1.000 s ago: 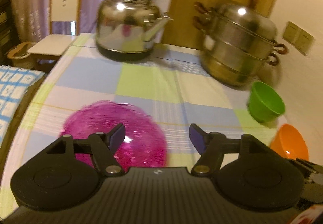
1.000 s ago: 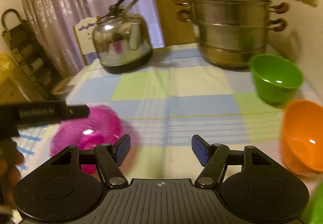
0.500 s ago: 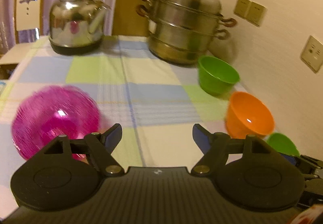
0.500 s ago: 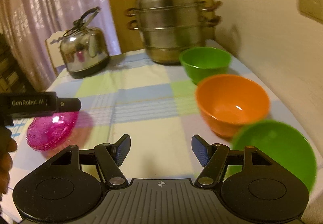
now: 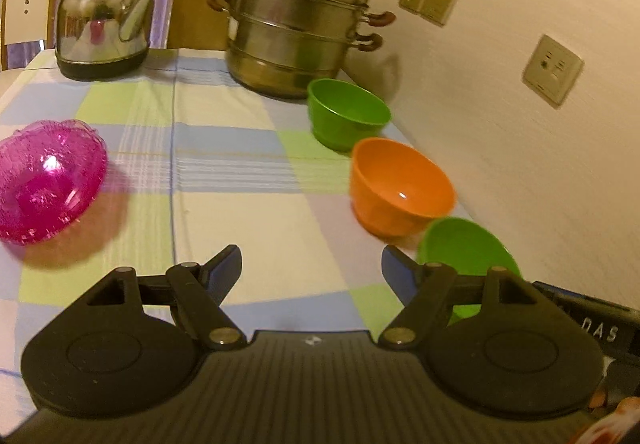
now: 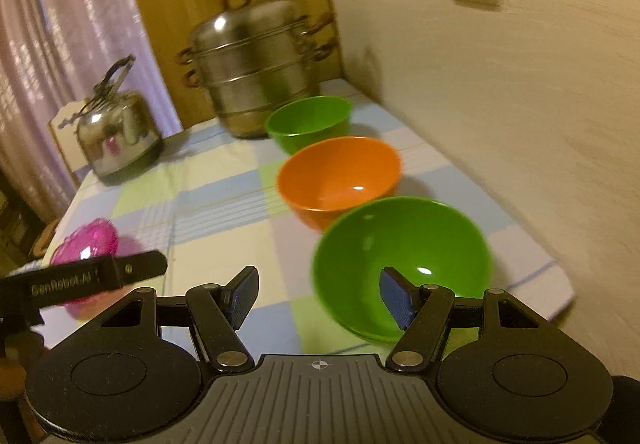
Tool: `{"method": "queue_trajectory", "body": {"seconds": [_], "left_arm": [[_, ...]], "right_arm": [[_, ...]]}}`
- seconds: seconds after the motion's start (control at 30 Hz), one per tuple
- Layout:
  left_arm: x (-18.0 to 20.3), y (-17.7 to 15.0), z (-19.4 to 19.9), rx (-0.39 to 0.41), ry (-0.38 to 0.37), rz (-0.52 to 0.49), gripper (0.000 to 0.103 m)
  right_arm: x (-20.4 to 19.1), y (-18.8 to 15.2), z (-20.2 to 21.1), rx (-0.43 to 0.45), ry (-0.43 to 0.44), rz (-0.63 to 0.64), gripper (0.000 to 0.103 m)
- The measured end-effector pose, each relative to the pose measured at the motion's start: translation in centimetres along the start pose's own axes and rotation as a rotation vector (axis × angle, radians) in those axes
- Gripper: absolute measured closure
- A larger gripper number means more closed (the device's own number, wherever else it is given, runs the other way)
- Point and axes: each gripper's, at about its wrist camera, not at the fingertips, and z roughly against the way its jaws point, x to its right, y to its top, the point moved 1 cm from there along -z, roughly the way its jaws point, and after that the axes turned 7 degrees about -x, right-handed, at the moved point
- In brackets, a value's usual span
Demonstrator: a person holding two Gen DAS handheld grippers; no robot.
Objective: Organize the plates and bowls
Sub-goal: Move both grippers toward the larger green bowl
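Observation:
Three bowls stand in a row along the wall on the checked tablecloth: a far green bowl [image 5: 348, 114] [image 6: 308, 120], an orange bowl [image 5: 400, 188] [image 6: 340, 180] and a near green bowl [image 5: 464, 256] [image 6: 400, 256]. A pink ribbed glass bowl [image 5: 44, 180] [image 6: 88, 244] sits apart on the left. My left gripper [image 5: 312, 268] is open over bare cloth, with nothing between its fingers. My right gripper [image 6: 320, 294] is open too. Its right finger shows in front of the near green bowl's inside, and the pads touch nothing.
A steel kettle [image 5: 104, 32] and a stacked steel steamer pot [image 5: 296, 32] stand at the table's far end. The wall with sockets [image 5: 552, 70] runs close along the right. A chair [image 5: 24, 12] stands beyond the far left corner. The table's edge [image 6: 560, 284] lies just right of the near green bowl.
Both views have swung to the right: the pink bowl slid off to the left, and the row of green and orange bowls by the wall came into view. Neither gripper holds anything.

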Motion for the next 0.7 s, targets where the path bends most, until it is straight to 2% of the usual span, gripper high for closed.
{"method": "queue_trajectory", "body": {"seconds": [0.3,0.7], "left_arm": [[3.3,-2.0,0.9,-0.052,-0.029,0.004,0.028],[5.4,-3.3,1.8,-0.09,-0.013,-0.005,0.028]], "right_arm": [[3.5,-0.9,2.8,-0.004,-0.033,-0.052,0.036],[6.0,-1.9,5.1,-0.009,-0.057,-0.079,0.036]]}}
